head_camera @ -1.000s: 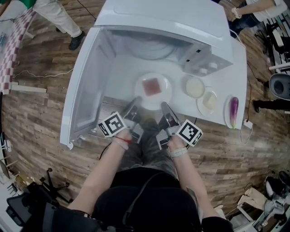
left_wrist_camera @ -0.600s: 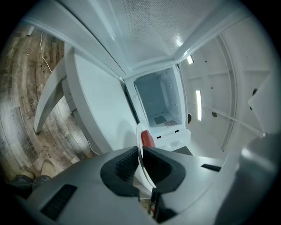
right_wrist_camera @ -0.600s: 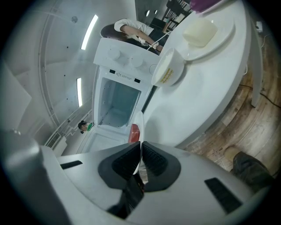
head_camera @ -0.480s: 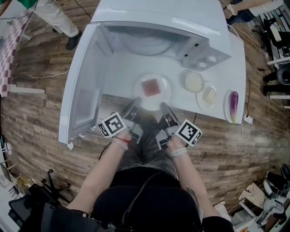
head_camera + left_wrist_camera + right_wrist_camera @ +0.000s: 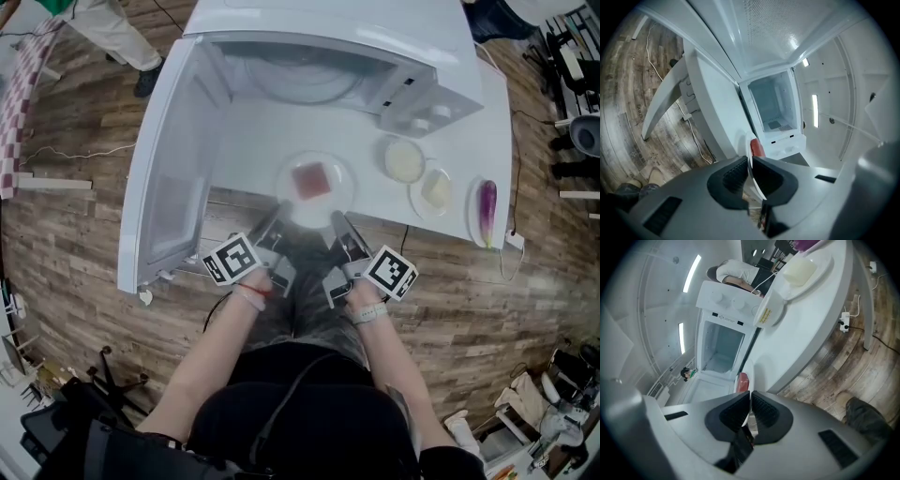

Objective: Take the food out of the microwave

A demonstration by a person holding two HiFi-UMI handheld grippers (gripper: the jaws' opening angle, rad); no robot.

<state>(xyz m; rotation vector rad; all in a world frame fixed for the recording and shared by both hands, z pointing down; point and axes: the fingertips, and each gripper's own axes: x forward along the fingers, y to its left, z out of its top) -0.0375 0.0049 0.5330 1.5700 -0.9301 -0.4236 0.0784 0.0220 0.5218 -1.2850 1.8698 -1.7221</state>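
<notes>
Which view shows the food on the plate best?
Head view: it looks down on the whole red slab of food, centred on the plate. Both gripper views see the plate edge-on, with only a red sliver of food showing.

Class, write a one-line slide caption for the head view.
The left tool and right tool grip the near rim of a plate of red food before the open microwave.

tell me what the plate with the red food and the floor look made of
The plate: probably glazed ceramic, possibly melamine; white, smooth, thin rim with a soft sheen. The floor: wood or wood-look laminate; matte brown planks with visible grain and seams.
</notes>
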